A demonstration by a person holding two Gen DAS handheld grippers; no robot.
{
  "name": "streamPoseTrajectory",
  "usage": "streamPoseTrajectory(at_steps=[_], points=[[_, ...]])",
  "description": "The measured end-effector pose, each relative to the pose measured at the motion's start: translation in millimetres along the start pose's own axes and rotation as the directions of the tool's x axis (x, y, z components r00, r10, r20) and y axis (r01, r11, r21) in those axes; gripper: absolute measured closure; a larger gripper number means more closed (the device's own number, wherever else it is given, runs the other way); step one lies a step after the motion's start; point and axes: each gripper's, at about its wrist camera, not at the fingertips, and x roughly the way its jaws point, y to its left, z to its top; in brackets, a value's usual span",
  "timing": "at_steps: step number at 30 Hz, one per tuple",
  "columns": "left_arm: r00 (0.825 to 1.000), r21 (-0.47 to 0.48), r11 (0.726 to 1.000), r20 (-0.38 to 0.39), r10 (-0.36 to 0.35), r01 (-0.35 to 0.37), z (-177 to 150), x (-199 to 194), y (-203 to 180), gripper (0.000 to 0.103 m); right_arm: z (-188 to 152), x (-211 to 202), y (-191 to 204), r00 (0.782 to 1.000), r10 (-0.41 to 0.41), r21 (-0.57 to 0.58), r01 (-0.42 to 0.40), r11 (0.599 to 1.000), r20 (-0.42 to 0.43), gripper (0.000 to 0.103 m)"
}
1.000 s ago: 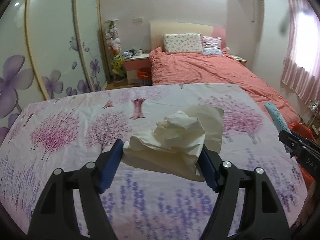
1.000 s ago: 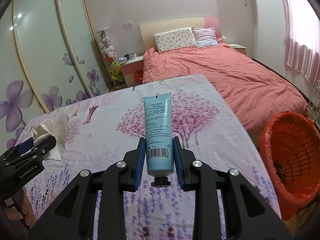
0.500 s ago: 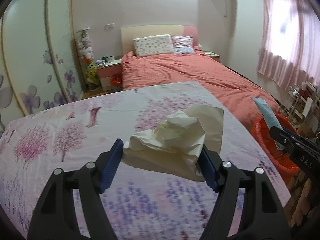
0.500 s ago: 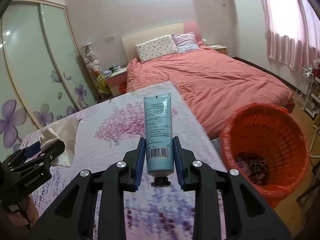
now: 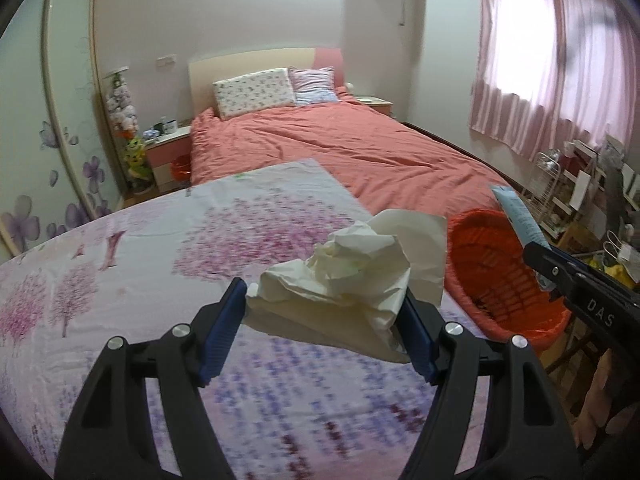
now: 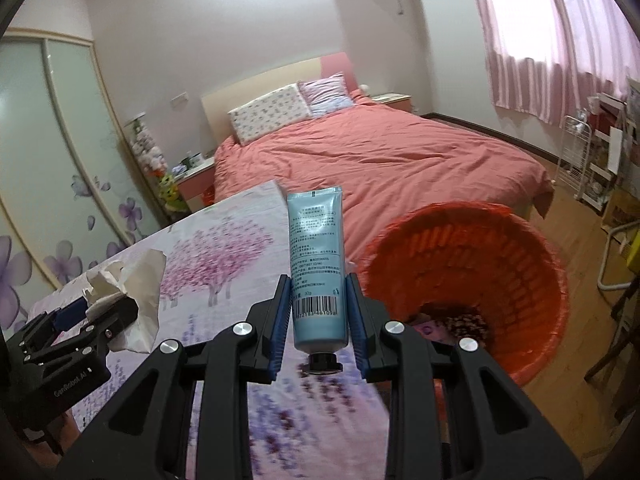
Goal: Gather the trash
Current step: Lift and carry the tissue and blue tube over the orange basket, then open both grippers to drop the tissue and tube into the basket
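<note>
1. While both hands carry their loads, the scene has swung sideways over the last second: the orange trash basket (image 6: 464,280), earlier a sliver at the right edge of the right wrist view, now fills that view's centre right, and it has newly come into the left wrist view at middle right.
2. That shift suggests both pieces of trash are on their way to the basket; neither looks to be over its mouth yet, so the drop remains to be done.
3. The left gripper (image 5: 322,332) is clamped on a crumpled tissue wad (image 5: 348,276), blue pads pressed against either side, above the floral sheet (image 5: 140,272).
4. The right gripper (image 6: 319,312) is clamped on a blue tube (image 6: 316,248), cap toward the camera, at frame centre, just left of the basket.
5. Only the right wrist view looks down into the basket, showing some trash at its bottom, and it shows the left gripper with its tissue at lower left.
6. Only the left wrist view shows the tube's tip from the side, against the basket rim at middle right.
</note>
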Motion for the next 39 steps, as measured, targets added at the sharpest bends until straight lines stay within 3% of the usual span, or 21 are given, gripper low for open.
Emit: streamPoseTrajectory(at_steps=[21, 28, 33, 35, 37, 39], points=[[0.979, 0.122, 0.972, -0.059, -0.193, 0.199, 18, 63, -139, 0.033, 12, 13, -99, 0.992, -0.123, 0.165, 0.120, 0.979, 0.008, 0.075], [0.968, 0.141, 0.959, -0.093, -0.233, 0.244, 23, 92, -175, 0.032, 19, 18, -127, 0.993, -0.114, 0.235, 0.107, 0.966, 0.014, 0.075], [0.963, 0.136, 0.958, -0.135, -0.233, 0.251, 21, 113, -189, 0.023, 22, 29, -144, 0.997, -0.076, 0.282, 0.074, 0.957, -0.005, 0.073], [0.962, 0.124, 0.961, -0.152, -0.226, 0.246, 18, 120, -187, 0.021, 20, 30, -147, 0.998, -0.069, 0.284, 0.068, 0.956, -0.007, 0.068], [0.961, 0.109, 0.964, -0.160, -0.225, 0.243, 16, 124, -182, 0.020, 18, 29, -148, 0.997, -0.072, 0.278, 0.069, 0.958, -0.001, 0.056], [0.963, 0.101, 0.967, -0.164, -0.216, 0.234, 15, 126, -176, 0.020, 16, 27, -146, 0.997, -0.079, 0.268, 0.077, 0.960, -0.001, 0.055]])
